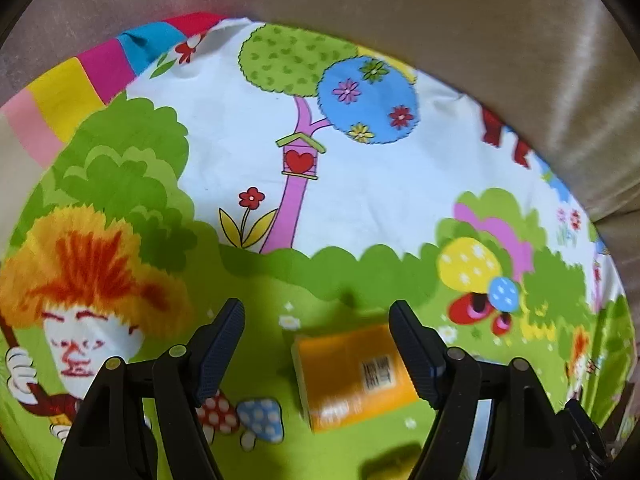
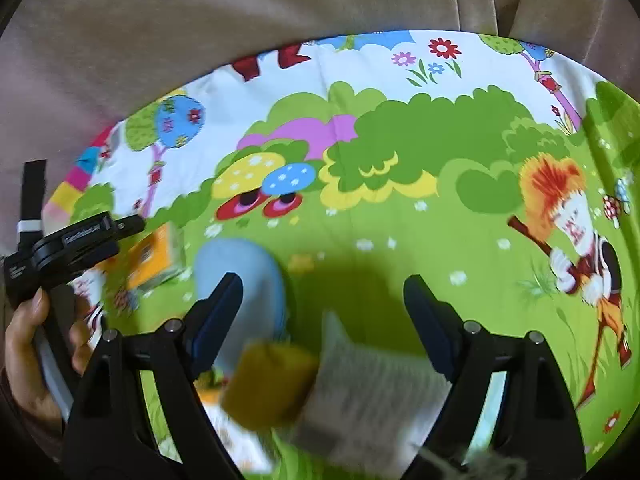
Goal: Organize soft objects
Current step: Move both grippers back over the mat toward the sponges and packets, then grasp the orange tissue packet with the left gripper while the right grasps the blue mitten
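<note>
Hovering wide-jawed and empty over the cartoon sheet [image 1: 360, 208], the left gripper [image 1: 316, 344] should settle squarely astride the orange packet [image 1: 352, 376] at lower centre, while the right gripper [image 2: 322, 320], equally wide, centres on the mustard-and-grey sock [image 2: 320, 392] low in its frame.

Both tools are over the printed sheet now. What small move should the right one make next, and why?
Probably lower the right tool onto the grey-and-mustard soft item. Its jaws stand open and empty, and that item lies blurred just beneath them on the sheet, closer than the blue pad.
</note>
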Demonstrator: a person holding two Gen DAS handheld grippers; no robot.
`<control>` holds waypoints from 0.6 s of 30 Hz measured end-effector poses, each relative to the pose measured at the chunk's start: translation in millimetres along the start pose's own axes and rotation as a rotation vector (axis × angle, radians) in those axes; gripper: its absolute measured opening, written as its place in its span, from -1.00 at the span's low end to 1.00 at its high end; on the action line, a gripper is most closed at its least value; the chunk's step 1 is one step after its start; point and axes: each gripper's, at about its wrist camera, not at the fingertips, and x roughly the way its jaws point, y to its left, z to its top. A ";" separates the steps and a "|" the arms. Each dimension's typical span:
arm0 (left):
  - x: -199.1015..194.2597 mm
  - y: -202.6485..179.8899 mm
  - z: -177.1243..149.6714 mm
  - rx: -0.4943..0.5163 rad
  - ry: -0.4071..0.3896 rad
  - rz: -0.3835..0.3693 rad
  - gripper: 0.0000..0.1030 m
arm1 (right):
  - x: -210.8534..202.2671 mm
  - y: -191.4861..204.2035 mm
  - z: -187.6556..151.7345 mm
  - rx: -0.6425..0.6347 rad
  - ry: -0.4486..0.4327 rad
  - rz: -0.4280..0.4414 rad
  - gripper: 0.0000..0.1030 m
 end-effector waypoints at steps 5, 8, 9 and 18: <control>6.7 -11.1 -8.8 -0.006 0.014 0.024 0.33 | 38.9 13.3 8.1 -0.049 0.040 -0.046 0.65; 4.9 -28.1 -22.9 0.027 0.054 -0.014 0.33 | 54.5 17.0 5.7 -0.056 0.094 -0.003 0.57; 3.2 -37.2 -29.9 0.065 0.054 -0.011 0.33 | 57.8 23.2 2.3 -0.086 0.114 0.016 0.55; -9.5 -30.5 -73.0 0.113 0.186 -0.141 0.35 | 41.4 48.8 -30.3 -0.277 0.143 0.061 -0.23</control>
